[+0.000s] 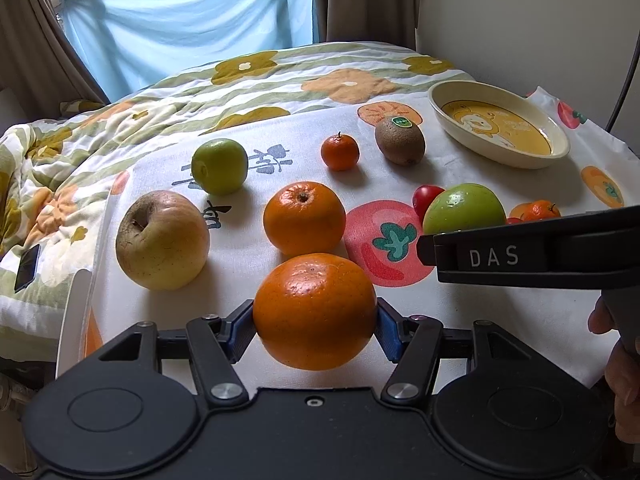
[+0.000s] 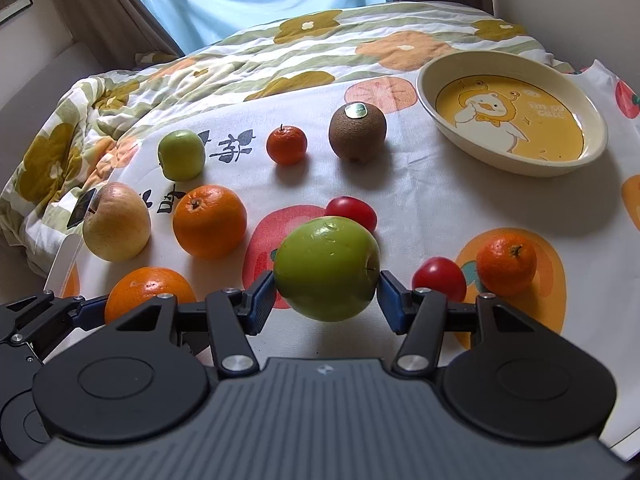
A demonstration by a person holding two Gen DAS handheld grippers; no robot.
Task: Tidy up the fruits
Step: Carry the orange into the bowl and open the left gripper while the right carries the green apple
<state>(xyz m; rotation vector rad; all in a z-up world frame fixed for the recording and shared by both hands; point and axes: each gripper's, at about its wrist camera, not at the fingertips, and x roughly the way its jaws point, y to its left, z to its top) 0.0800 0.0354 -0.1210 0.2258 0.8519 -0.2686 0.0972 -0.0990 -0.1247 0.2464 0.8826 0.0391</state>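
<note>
A white cloth printed with persimmons [image 2: 400,200] covers the table beside a floral quilt. Near the front edge, the left gripper [image 1: 315,322] clamps a large round glossy orange [image 1: 315,316] across its widest part. The right gripper [image 2: 327,286] likewise pinches a smooth green apple [image 2: 327,268]. Both fruits look firm, fairly heavy and slick, so a grip at the middle seems safest. The cream oval dish with a duck print [image 2: 512,120] sits empty at the far right corner.

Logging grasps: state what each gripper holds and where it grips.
Left gripper: large orange, pads on its opposite sides. Right gripper: green apple, pinched at its sides.
</note>
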